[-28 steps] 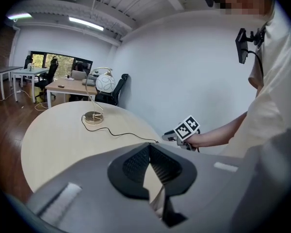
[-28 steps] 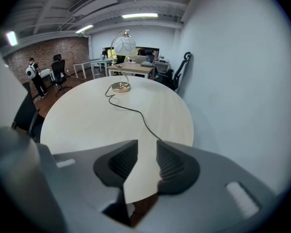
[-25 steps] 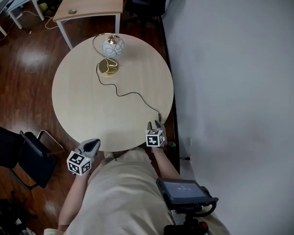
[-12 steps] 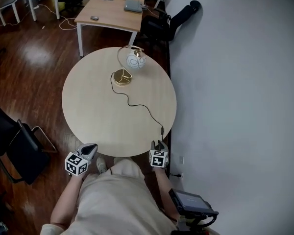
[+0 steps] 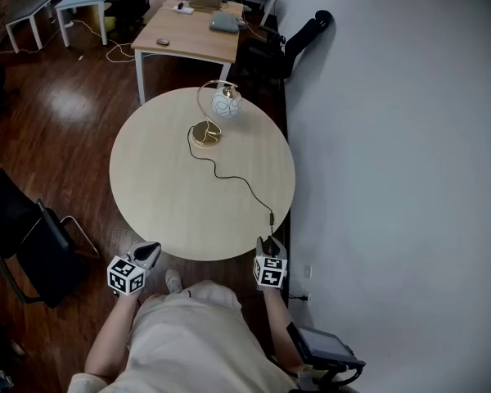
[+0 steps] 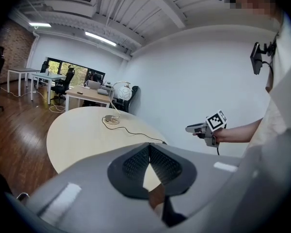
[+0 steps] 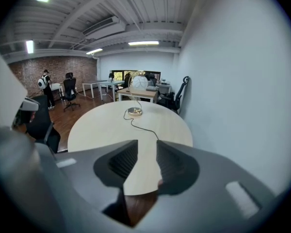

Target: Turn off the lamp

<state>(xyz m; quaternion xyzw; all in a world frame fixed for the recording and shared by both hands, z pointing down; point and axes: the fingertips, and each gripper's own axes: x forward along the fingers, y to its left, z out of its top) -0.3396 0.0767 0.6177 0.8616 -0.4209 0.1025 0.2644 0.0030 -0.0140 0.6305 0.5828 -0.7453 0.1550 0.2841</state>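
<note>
The lamp stands on the far side of the round table (image 5: 164, 195): a white globe (image 5: 226, 103) on a gold hoop over a gold base (image 5: 206, 133). Its black cord (image 5: 237, 177) snakes to a small inline switch (image 5: 272, 217) near the table's right edge. My right gripper (image 5: 269, 242) hovers just off the near edge, below that switch, open with nothing between its fingers. My left gripper (image 5: 148, 253) hangs off the near left edge, shut and empty. The left gripper view shows the globe (image 6: 124, 92), base (image 6: 109, 120) and right gripper (image 6: 190, 128). The right gripper view shows the globe (image 7: 139, 82) and base (image 7: 135, 112).
A black chair (image 5: 24, 244) stands left of the table. A wooden desk (image 5: 192, 35) and dark chairs (image 5: 299, 35) lie beyond it. A white wall (image 5: 393, 178) runs close along the right. People stand far off by the brick wall (image 7: 44, 84).
The person has drawn back from the table, so both grippers now hang off its near edge. The right gripper has left the cord's end at the rim. The lamp is unmoved.
</note>
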